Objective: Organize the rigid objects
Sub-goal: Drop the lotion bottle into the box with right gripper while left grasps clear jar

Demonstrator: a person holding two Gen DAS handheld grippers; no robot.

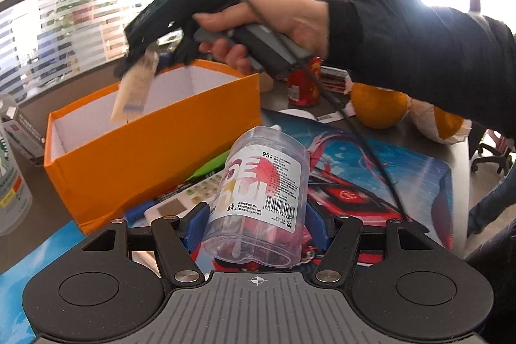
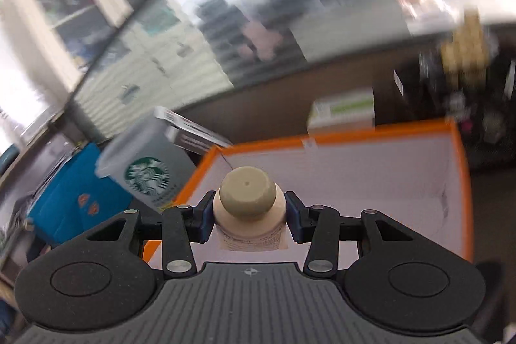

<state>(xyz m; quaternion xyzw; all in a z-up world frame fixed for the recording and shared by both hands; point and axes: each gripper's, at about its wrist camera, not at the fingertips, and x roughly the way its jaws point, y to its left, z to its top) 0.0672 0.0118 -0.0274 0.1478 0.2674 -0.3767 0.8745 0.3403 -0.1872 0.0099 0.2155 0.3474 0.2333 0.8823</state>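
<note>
Clear plastic jar clamped in left gripper, long axis pointing forward, away from it.
Right gripper closed on beige bottle, cap facing forward, over orange box.

My left wrist camera sits low over the desk, looking forward past its fingers at the orange box from outside — near, slightly above. My right wrist camera hangs above the same orange box, tilted down into its white interior — both views share it.
</note>
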